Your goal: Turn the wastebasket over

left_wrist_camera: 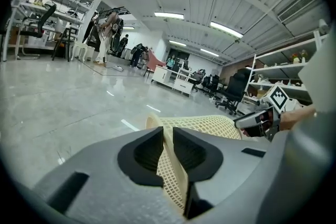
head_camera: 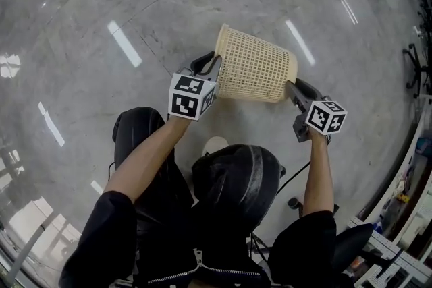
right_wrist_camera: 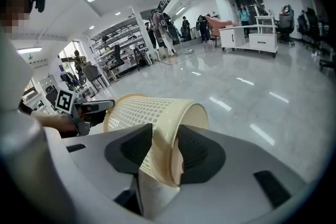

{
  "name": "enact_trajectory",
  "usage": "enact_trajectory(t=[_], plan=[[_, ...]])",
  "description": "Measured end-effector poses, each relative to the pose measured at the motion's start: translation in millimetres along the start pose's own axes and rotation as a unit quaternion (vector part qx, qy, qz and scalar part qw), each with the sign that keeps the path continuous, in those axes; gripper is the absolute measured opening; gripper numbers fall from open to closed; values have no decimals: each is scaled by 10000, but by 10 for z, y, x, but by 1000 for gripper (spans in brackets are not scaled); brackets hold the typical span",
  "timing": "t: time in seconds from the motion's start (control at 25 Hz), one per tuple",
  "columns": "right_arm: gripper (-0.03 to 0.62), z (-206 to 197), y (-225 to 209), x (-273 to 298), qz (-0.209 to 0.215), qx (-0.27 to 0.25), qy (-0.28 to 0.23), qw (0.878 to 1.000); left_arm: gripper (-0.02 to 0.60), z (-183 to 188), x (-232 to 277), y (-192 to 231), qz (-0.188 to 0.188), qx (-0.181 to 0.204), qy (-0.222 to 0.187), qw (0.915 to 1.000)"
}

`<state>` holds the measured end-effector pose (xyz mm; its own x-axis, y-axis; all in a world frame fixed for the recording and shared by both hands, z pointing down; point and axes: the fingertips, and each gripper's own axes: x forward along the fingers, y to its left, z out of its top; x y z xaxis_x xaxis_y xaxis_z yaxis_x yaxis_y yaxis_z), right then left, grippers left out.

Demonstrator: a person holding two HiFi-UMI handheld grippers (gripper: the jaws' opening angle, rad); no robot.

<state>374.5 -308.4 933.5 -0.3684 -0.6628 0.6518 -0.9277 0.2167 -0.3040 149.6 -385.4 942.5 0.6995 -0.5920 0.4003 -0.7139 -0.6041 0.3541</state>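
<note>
Status at this point: wastebasket (head_camera: 255, 67) was clear of the grey floor (head_camera: 101, 23), held in the air at upper centre of the head view and lying on its side. The open rim (head_camera: 221, 57) pointed to frame left and the narrower closed base (head_camera: 291, 74) to frame right. The L gripper (head_camera: 208, 65), left of centre, was clamped on the mesh wall at the rim. In the left gripper view both pads pressed the lattice, one inside the mouth and one outside. The R gripper (head_camera: 295, 90), right of centre, was closed on the edge of the base end. In the right gripper view the lower wall and base lip sat pinched between its pads. Neither claw was empty, so the load was shared approx. end to end. Progress est.: pick-up done, and rotation roughly at the midpoint, since the axis lay near level, neither mouth-up nor mouth-down. Remaining, as judged: finish the turn until the basket is fully inverted, lower it to the floor, check it sits stable, then release both claws. Which way up it began cannot be told from this view set.
</note>
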Motion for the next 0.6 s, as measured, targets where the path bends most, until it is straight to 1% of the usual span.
enact_trajectory(t=[0.12, 0.24, 0.36, 0.48, 0.6], plan=[[161, 45, -104, -186, -174, -25, -81, 9998, 58, -35, 112, -168, -93, 173, 78, 9998], [160, 132, -49, -191, -273, -204, -227, 9992, 58, -56, 133, -123, -27, 304, 123, 9995], [158, 310, 140, -88, -346, -490, -357, 9976, 61, -98, 71, 101, 184, 170, 205, 9995], [152, 516, 380, 105, -414, -838, -296, 9952, 61, -98, -34, 399, 484, -49, 228, 9986], [150, 646, 623, 311, -470, -1186, -186, 9917, 60, -10, -211, 651, 875, -96, 56, 9961]])
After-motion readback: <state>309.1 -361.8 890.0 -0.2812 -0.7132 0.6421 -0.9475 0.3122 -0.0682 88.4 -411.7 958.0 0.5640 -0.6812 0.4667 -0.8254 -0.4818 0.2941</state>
